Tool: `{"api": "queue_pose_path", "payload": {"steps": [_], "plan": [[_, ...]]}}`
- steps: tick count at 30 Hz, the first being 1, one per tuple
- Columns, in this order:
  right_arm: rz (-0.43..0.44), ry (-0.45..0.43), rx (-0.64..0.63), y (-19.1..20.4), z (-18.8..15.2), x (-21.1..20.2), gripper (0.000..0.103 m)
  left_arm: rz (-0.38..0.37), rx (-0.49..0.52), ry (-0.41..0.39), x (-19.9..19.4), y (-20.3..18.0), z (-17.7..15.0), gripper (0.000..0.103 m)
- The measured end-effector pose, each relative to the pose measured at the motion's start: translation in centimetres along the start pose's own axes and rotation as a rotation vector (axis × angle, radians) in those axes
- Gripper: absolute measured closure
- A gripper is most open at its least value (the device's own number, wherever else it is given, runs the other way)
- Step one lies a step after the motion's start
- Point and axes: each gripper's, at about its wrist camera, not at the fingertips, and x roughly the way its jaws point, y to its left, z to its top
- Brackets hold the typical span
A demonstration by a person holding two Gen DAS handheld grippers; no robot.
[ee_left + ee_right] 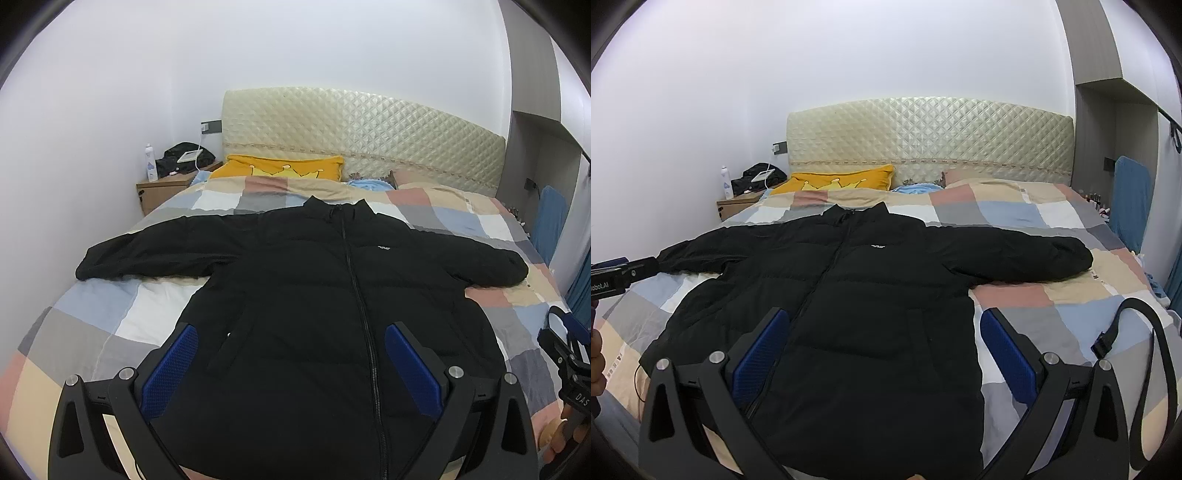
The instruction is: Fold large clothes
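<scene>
A black puffer jacket [295,280] lies flat and zipped, front up, on the checked bed cover [85,332], both sleeves spread out sideways. It also shows in the right wrist view [857,295]. My left gripper [291,332] is open above the jacket's lower left half, holding nothing. My right gripper [886,321] is open above the jacket's lower right half and its right hem edge, holding nothing. The right gripper's body shows at the right edge of the left wrist view [569,354].
A yellow pillow [280,168] and a quilted headboard [362,129] are at the far end. A wooden nightstand [162,188] with a bottle and dark items stands at the far left. A blue cloth [1130,199] hangs at the right. A black strap [1137,332] lies on the cover.
</scene>
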Motion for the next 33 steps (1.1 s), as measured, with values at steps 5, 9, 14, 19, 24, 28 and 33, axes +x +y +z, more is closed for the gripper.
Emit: {"api": "queue_pose_path", "payload": {"steps": [5, 9, 14, 19, 24, 28, 33], "plan": [[0.002, -0.005, 0.005, -0.31, 0.11, -0.03, 0.000, -0.008, 0.008, 0.007, 0.18, -0.18, -0.12, 0.001], [-0.001, -0.010, 0.005, -0.27, 0.07, -0.13, 0.000, -0.009, 0.011, 0.006, 0.23, -0.24, 0.00, 0.001], [0.000, -0.010, 0.006, -0.36, 0.02, -0.23, 0.000, -0.010, 0.019, 0.007, 0.19, -0.37, -0.25, 0.001], [-0.003, -0.011, 0.005, -0.49, 0.06, -0.26, 0.000, -0.010, 0.028, 0.010, 0.24, -0.48, -0.35, 0.001], [-0.002, -0.013, 0.007, -0.65, 0.02, -0.41, 0.000, -0.013, 0.025, 0.011, 0.30, -0.60, -0.39, 0.001], [0.000, -0.015, 0.008, -0.76, 0.03, -0.38, 0.000, -0.016, 0.029, 0.015, 0.44, -0.57, -0.51, 0.001], [0.007, -0.013, 0.012, -0.78, 0.04, -0.39, 0.000, -0.019, 0.031, 0.024, 0.62, -0.89, -0.57, 0.001]]}}
